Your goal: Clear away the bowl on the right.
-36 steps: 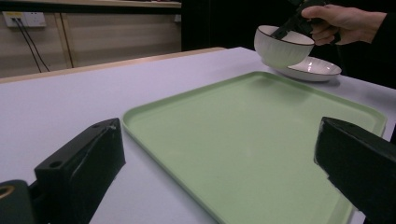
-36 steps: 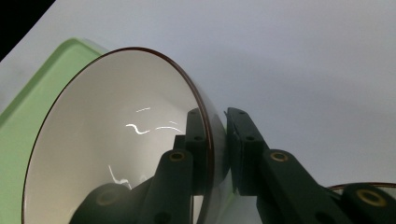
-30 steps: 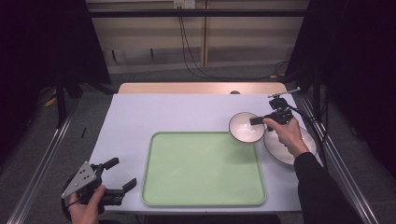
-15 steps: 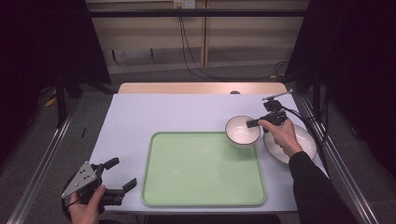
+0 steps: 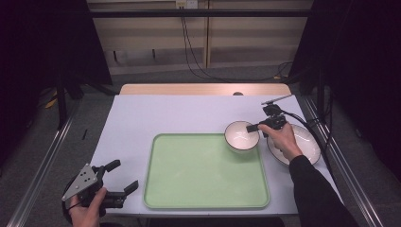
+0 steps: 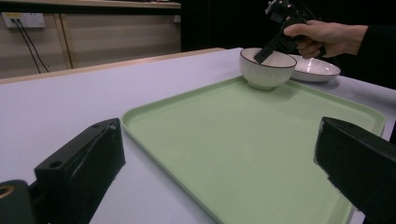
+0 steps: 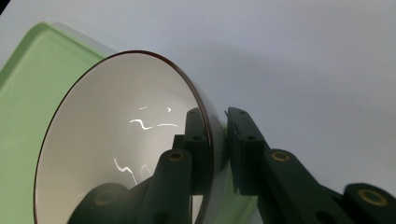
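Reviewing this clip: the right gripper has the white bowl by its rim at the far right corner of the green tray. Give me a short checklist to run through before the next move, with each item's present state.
1. Right gripper clamped on the bowl rim, one jaw inside, one outside: ok.
2. Bowl upright and nothing seen inside it: ok.
3. Bowl fully resting on the tray: cannot tell; it sits at the far right corner, over the rim.
4. Tray surface bare for setting the bowl down: ok.
5. Plate apart from the bowl: ok, a small gap shows.
6. Left gripper open and away from the bowl, at the tray's near left corner: ok.
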A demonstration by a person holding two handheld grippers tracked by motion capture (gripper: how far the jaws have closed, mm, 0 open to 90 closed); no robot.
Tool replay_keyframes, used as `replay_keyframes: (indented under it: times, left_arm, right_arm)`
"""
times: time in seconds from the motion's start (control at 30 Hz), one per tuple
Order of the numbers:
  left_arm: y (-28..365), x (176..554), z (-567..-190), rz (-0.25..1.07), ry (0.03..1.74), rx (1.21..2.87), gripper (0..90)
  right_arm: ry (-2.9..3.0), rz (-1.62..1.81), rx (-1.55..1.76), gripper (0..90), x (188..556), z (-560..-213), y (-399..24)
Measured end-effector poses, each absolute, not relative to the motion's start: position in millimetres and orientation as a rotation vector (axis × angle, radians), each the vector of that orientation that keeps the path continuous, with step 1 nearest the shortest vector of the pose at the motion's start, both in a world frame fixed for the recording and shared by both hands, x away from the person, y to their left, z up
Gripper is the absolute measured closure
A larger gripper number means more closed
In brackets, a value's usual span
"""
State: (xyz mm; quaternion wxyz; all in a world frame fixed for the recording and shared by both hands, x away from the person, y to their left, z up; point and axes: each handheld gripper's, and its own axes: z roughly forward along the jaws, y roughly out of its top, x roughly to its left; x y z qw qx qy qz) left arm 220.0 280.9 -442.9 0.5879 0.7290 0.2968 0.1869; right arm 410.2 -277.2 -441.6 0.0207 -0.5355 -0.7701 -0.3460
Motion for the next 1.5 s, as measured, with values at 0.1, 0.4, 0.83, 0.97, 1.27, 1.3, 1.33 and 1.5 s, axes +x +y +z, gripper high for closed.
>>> replay_keyframes:
  times: [0.1, 0.4, 0.83, 0.97, 1.27, 1.3, 1.33, 1.5]
  left_arm:
    - [280.8, 219.8, -443.0, 0.438, 0.700, 1.693, 1.7]
    - [281.1, 219.5, -443.1, 0.436, 0.705, 1.690, 1.7]
    - [281.3, 219.7, -443.4, 0.431, 0.707, 1.689, 1.7]
    - [281.8, 219.9, -443.7, 0.423, 0.698, 1.695, 1.7]
    - [281.7, 220.0, -443.8, 0.423, 0.703, 1.690, 1.7]
    - [281.9, 220.0, -443.7, 0.427, 0.702, 1.692, 1.7]
    - [281.4, 219.9, -443.8, 0.421, 0.704, 1.685, 1.7]
    - [281.9, 219.9, -443.7, 0.423, 0.703, 1.690, 1.7]
  right_arm:
    - [-2.389, -1.084, -1.654, 79.9, 410.6, -444.3, -277.6]
    - [-2.400, -1.056, -1.670, 80.9, 409.8, -446.3, -276.8]
    - [-2.480, -1.067, -1.641, 76.0, 405.3, -451.1, -270.8]
    - [-2.481, -1.108, -1.622, 68.2, 403.9, -448.4, -271.2]
    - [-2.513, -1.174, -1.595, 38.6, 402.2, -448.8, -269.8]
    - [-2.509, -1.181, -1.600, 34.9, 401.9, -448.3, -269.8]
    - [-2.515, -1.185, -1.604, 33.2, 401.8, -448.1, -269.9]
    - [-2.513, -1.210, -1.597, 17.8, 401.3, -447.1, -270.7]
